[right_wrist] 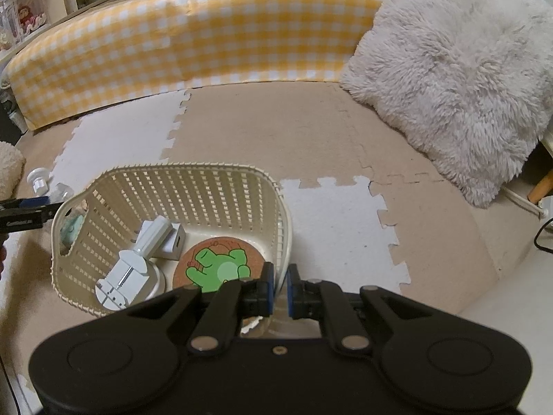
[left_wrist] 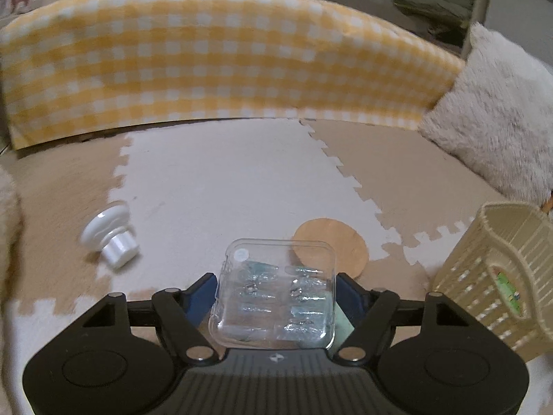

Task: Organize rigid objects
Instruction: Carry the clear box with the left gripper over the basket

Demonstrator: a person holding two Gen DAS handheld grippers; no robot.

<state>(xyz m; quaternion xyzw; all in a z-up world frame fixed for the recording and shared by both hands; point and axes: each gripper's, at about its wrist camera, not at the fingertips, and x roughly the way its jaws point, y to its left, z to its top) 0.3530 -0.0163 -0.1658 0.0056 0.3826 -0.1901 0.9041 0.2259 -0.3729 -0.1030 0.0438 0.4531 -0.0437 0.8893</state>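
I'm working over a floor of interlocking foam mats in beige and white, with a yellow-and-white checked padded barrier along the back and a shaggy white cushion off to one side.

The thing in hand is a clear, square plastic case holding what look like small foil-wrapped pieces. It sits between the blue pads of my left tongs, which are at a middling spread with the pads right at the case's sides. Whether they truly pinch it, I can't confirm, and the case reads as slick and hard. If the squeeze is shallow, I'd expect it to skid out or tilt as I lift.

Just beyond it a round wooden coaster lies flat on the mat, its near edge hidden behind the case; dragging the case forward could shove it. Further left a white knob-like plastic piece lies on its side and may roll if bumped.

The cream slatted plastic basket stands to the right. My right tongs are nearly shut, clamped on its near rim. Inside are a cork coaster with a green frog and white plastic parts. If that rim grip slips, the basket could tip or shift as I drop the case in.
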